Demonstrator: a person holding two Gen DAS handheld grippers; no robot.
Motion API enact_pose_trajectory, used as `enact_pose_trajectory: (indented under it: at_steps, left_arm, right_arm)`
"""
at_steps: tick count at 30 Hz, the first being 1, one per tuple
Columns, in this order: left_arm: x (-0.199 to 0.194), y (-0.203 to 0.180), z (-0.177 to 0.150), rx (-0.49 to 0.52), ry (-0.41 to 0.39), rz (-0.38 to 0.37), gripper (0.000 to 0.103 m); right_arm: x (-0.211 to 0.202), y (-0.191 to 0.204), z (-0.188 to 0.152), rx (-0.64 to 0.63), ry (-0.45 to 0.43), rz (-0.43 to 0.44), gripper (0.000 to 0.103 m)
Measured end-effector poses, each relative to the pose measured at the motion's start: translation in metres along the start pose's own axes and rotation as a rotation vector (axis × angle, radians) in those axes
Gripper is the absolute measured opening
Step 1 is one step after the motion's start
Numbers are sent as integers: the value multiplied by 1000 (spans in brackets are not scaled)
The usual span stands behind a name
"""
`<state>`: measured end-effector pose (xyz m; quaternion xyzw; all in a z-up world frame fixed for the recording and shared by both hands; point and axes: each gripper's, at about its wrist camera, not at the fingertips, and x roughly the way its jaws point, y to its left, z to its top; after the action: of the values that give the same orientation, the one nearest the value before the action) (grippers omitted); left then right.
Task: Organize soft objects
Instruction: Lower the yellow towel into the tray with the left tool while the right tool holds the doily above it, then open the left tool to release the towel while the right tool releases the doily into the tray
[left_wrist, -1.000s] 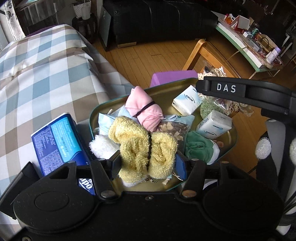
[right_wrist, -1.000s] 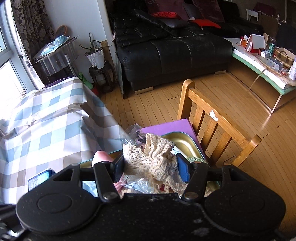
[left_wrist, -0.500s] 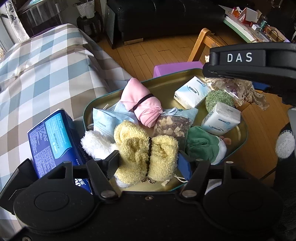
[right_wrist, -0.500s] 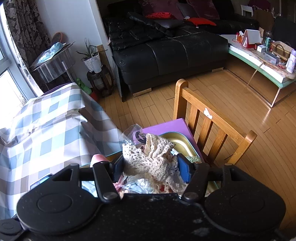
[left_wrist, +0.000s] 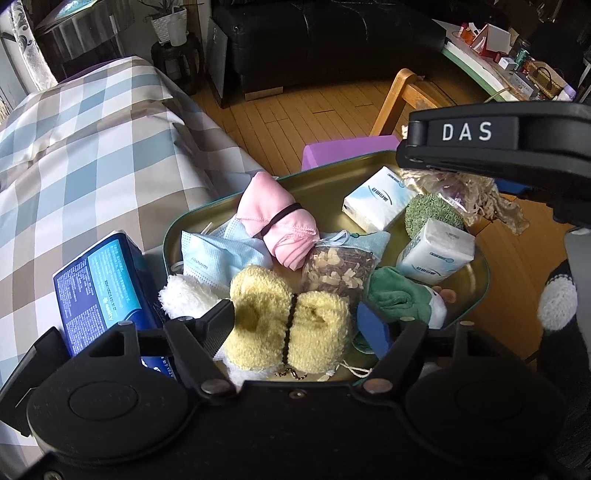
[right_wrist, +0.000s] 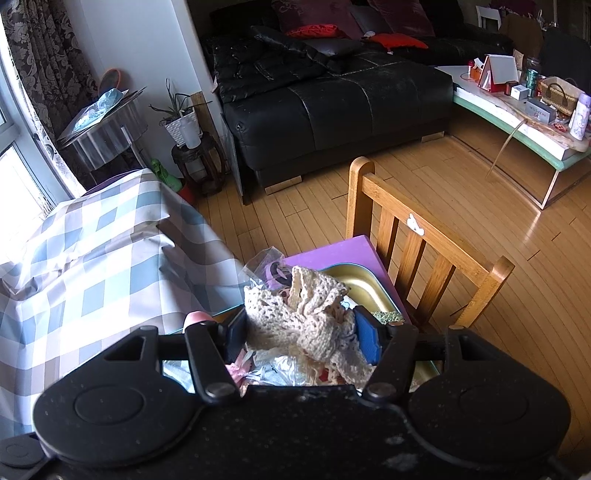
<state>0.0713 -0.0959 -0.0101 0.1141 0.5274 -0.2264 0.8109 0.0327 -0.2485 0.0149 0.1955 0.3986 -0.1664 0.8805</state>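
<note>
Low in the left wrist frame, the left claw (left_wrist: 295, 325) is opening around the yellow sock bundle (left_wrist: 291, 332), which lies in the gold tray (left_wrist: 325, 184); its pads stand just clear. At lower centre of the right wrist frame, the right claw (right_wrist: 301, 334) grips the cream crochet cloth (right_wrist: 310, 314) above the tray.
</note>
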Motion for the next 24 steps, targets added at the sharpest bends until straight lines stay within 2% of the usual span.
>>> enact_pose_trajectory:
  at_steps: [13, 24]
  left_arm:
    - [-4, 5, -6, -16, -12, 17, 73]
    - [-28, 13, -15, -16, -58, 50, 74]
  right_arm:
    - [0, 6, -1, -29, 7, 18, 61]
    - [-1, 9, 0, -37, 8, 33, 64]
